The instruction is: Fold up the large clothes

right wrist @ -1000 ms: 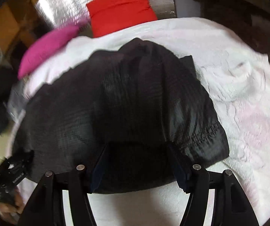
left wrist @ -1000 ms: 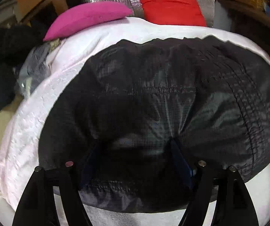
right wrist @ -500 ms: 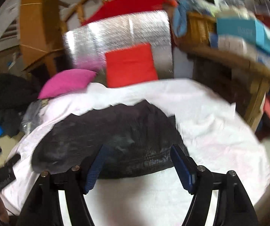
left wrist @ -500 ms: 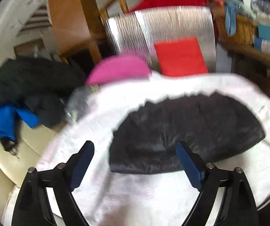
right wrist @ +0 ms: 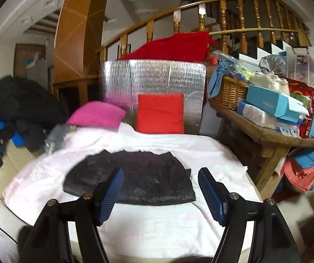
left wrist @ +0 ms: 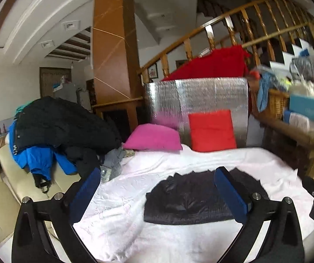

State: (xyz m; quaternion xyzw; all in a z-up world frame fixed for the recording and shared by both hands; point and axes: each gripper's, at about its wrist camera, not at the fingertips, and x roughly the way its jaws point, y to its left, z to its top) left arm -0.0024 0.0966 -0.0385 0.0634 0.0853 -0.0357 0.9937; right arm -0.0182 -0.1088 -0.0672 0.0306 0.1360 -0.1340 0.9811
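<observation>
Clothes pile: we are seeing black and blue jackets heaped on the cream sofa at the far left.
Left gripper: we are holding it above the near edge of the white cover, its blue pads spread wide, gripping nothing.
Pink cushion: we are seeing it lying at the back of the cover, just beside the red cushion leaning on the silver foil panel.
Black garment: we are seeing it lying folded and flat on the middle of the cover, apart from both grippers.
Right gripper: we are holding it above the garment's near edge, jaws parted wide, empty.
Wooden table: we are seeing it standing at the right, stacked with boxes and a wicker basket.
</observation>
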